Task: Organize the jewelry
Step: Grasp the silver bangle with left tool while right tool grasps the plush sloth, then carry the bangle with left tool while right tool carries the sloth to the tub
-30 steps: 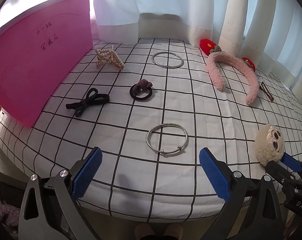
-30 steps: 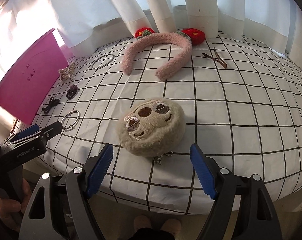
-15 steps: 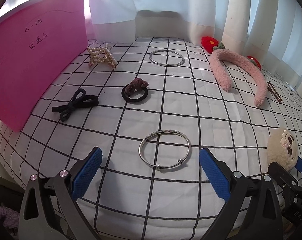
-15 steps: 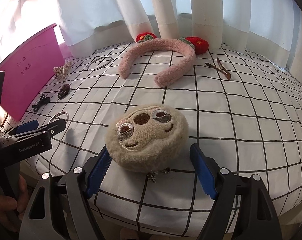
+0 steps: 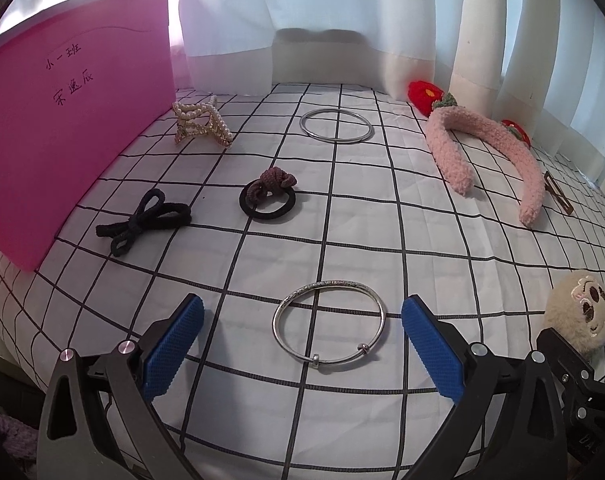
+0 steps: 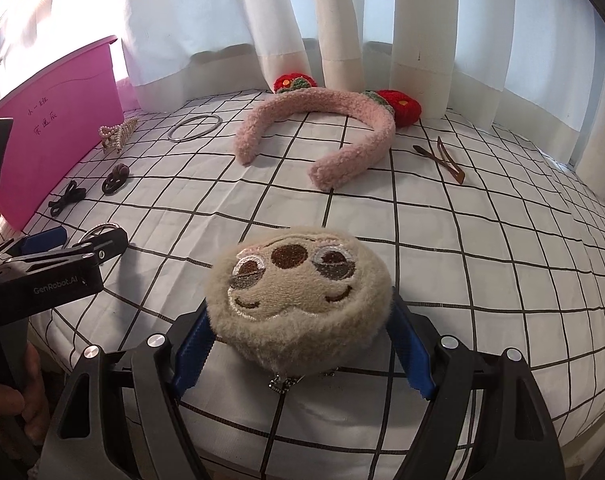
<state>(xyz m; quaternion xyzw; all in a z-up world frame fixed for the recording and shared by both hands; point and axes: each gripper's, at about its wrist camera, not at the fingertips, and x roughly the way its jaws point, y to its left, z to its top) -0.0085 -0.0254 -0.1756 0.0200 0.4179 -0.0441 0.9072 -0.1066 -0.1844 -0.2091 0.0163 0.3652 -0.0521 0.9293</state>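
Observation:
A silver bangle with two small beads (image 5: 330, 285) lies flat on the checked cloth, right between the blue fingertips of my left gripper (image 5: 302, 320), which stands open around it without touching. A beige plush sloth-face clip (image 6: 298, 280) fills the gap of my right gripper (image 6: 298, 312). Its fur brushes both blue pads while the jaws stand wide and open. From the left wrist view the same plush clip (image 5: 580, 312) shows at the far right, in front of the right gripper (image 5: 582, 344). The left gripper (image 6: 78, 238) appears at the left edge of the right wrist view.
A pink box (image 5: 62, 120) stands at the left. Spread on the cloth are a pearl claw clip (image 5: 200, 124), a plain silver bangle (image 5: 336, 126), a black bow tie (image 5: 142, 220), a knotted hair tie (image 5: 268, 196), a pink fluffy headband (image 6: 342, 100) and a brown hair clip (image 6: 442, 156). Curtains hang behind.
My left gripper has come forward and down until the beaded bangle lies between its fingertips. My right gripper has closed in on the plush clip, which now sits between its pads.

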